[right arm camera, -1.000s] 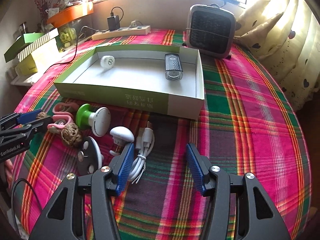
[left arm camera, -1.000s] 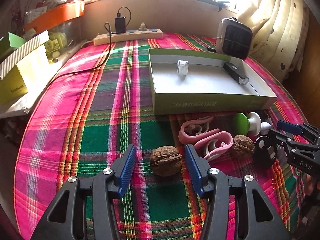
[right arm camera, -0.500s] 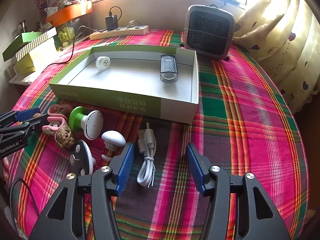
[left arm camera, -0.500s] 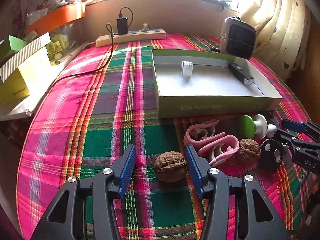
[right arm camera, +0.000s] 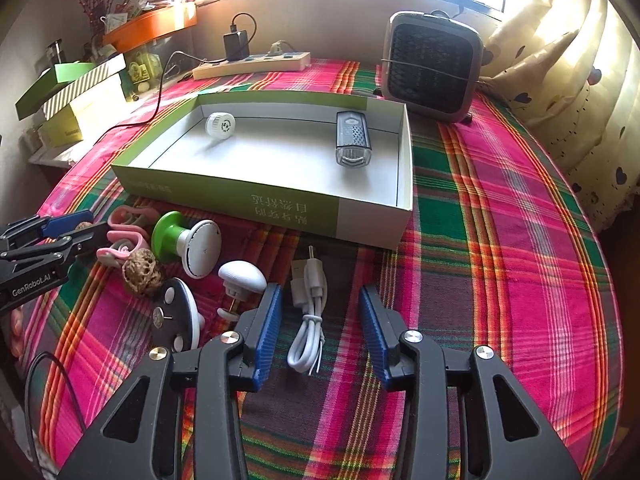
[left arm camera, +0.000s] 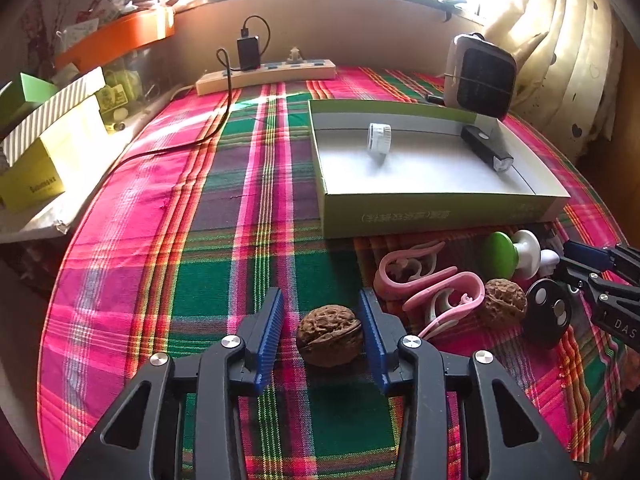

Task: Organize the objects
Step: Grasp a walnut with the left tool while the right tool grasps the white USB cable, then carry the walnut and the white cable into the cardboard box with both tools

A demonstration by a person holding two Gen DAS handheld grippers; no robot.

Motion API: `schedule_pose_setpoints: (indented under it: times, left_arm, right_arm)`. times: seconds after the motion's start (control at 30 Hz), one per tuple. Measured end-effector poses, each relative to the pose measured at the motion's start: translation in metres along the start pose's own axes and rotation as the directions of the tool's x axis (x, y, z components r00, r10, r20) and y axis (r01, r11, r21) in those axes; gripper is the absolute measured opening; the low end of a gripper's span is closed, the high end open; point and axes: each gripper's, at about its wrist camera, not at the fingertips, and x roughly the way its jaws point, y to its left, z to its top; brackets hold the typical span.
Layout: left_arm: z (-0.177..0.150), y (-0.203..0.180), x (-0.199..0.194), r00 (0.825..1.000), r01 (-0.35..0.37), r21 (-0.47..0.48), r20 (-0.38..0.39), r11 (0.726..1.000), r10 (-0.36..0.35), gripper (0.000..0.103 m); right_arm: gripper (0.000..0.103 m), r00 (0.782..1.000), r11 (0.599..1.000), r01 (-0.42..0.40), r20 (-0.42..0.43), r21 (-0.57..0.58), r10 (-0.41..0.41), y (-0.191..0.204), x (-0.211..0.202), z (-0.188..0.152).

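Note:
A brown walnut (left arm camera: 330, 334) lies on the plaid cloth between the blue pads of my left gripper (left arm camera: 320, 334). Its jaws are closing: the right pad (left arm camera: 370, 332) is at the shell, the left pad stands a little off. My right gripper (right arm camera: 320, 332) is closing too, around a coiled white USB cable (right arm camera: 310, 316) that neither pad touches. The green box (right arm camera: 280, 200) behind holds a white cap (right arm camera: 220, 124) and a black bike light (right arm camera: 351, 138). Loose beside it lie pink clips (left arm camera: 436, 284), a second walnut (left arm camera: 502, 304), a black disc (left arm camera: 548, 314) and a green-and-white knob (left arm camera: 510, 254).
A white mushroom-shaped plug (right arm camera: 242, 276) sits just left of the cable. A grey heater (right arm camera: 432, 72) and a power strip (right arm camera: 256, 62) stand at the back. Stacked boxes (left arm camera: 48, 148) line the table's left side. A curtain hangs at the right.
Both pairs of jaws have narrowed. The walnut now sits closer in between the left pads. The cable, earlier by the right gripper's left finger, now lies between its pads.

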Motion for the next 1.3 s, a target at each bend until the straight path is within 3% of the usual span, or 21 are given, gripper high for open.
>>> schedule_pose_setpoints:
  times: [0.23,1.3]
  left_arm:
    - [0.0003,-0.0004,-0.0005,1.0,0.001,0.008,0.001,1.0,-0.001,0.028]
    - [0.0003,-0.0023,-0.0006,1.0,0.005,0.014,0.002,1.0,-0.005,0.028]
  right_arm:
    - [0.019,1.0,1.0,-0.013,0.003,-0.011,0.013,0.0021,-0.0004,-0.0003]
    - [0.018,1.0,1.0,-0.016,0.004,-0.011,0.016,0.0023,-0.0014,-0.0011]
